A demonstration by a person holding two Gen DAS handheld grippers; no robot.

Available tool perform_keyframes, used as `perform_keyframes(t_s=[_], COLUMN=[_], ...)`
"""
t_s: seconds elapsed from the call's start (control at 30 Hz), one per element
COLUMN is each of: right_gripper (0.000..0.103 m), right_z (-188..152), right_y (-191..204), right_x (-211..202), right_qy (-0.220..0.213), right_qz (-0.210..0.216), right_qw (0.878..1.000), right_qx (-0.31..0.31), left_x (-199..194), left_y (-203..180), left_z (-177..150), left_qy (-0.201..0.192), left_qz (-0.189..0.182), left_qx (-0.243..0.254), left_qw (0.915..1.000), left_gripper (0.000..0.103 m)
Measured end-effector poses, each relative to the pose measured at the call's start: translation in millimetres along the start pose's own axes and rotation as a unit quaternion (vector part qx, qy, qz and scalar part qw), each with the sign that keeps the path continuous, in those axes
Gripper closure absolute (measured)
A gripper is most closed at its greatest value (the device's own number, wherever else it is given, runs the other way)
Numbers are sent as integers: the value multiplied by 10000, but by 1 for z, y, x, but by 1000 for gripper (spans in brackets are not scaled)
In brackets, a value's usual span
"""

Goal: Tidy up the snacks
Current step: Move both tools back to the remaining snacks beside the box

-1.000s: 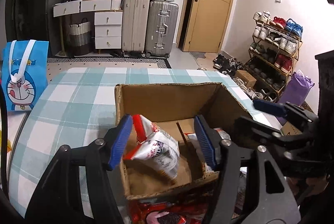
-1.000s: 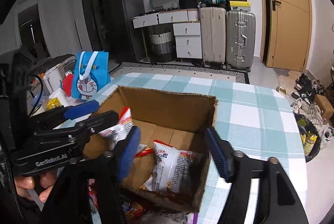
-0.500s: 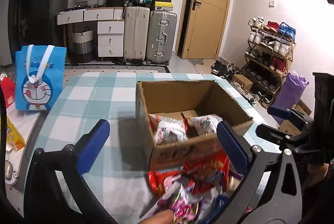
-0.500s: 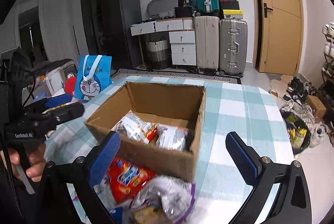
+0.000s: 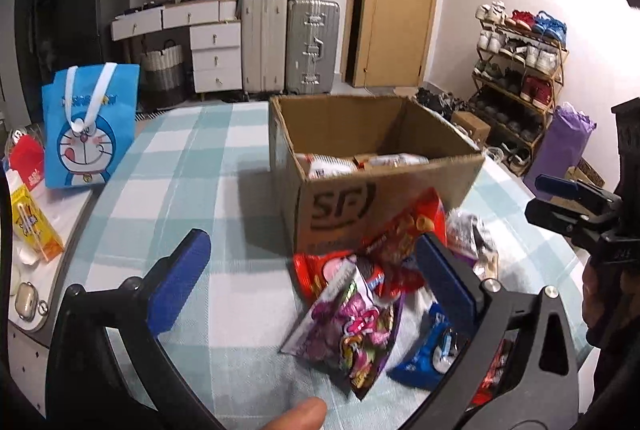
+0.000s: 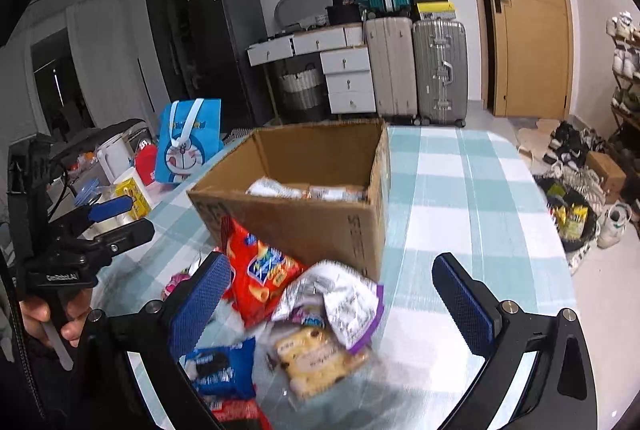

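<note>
Bench (image 5: 168,165): round top under a teal-and-white checked cloth. Its curved edge runs down the left side in the left wrist view and drops to the floor on the right in the right wrist view. Bare cloth lies left of the cardboard box (image 5: 360,197) and to the box's right (image 6: 472,189).

Cardboard box: open-topped, standing upright on the bench, printed "SF" on its near wall. Contents: at least two pale snack packets (image 6: 276,188) lying low inside; further contents hidden by the near wall.

Snack pile (image 5: 372,282): loose on the cloth against the box's near wall. Items: red chip bag (image 6: 260,274) leaning on the box, silver-and-purple pouch (image 6: 340,302), blue cookie pack (image 6: 220,366), clear pack of pale biscuits (image 6: 316,358), purple candy bag (image 5: 352,326).

Left gripper (image 5: 316,282): jaws spread wide, holding nothing, above the pile's left part.

Right gripper (image 6: 336,306): jaws spread wide, empty, above the pile's right part.

Beyond the bench's left edge: blue cartoon tote bag (image 5: 88,125) upright, yellow carton (image 5: 32,226) beside it.
</note>
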State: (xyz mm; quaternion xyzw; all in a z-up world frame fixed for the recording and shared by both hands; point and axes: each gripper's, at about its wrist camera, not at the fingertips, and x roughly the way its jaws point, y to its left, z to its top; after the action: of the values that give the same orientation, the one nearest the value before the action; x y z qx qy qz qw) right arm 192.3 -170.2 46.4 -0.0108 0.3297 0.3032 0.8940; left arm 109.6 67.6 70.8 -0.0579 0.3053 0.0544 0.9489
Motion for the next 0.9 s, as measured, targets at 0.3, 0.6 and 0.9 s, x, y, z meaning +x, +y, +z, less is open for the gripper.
perform_keyframes(t_s=[0.3, 0.6, 0.9], right_gripper=[0, 0, 0], right_z=[-20, -30, -38], right_y=[5, 1, 0], right_x=[9, 34, 55], right_qy=[353, 734, 1049], right_qz=[-61, 20, -27], right_qw=[9993, 9973, 9945], right_qx=[-143, -46, 58], left_x=[16, 23, 31], left_y=[-13, -16, -7], left_z=[-24, -29, -32], left_qy=[434, 596, 727], left_qz=[-72, -260, -378], left_qx=[147, 140, 63], left_qw=[9989, 9978, 9966], left_gripper=[1, 1, 1])
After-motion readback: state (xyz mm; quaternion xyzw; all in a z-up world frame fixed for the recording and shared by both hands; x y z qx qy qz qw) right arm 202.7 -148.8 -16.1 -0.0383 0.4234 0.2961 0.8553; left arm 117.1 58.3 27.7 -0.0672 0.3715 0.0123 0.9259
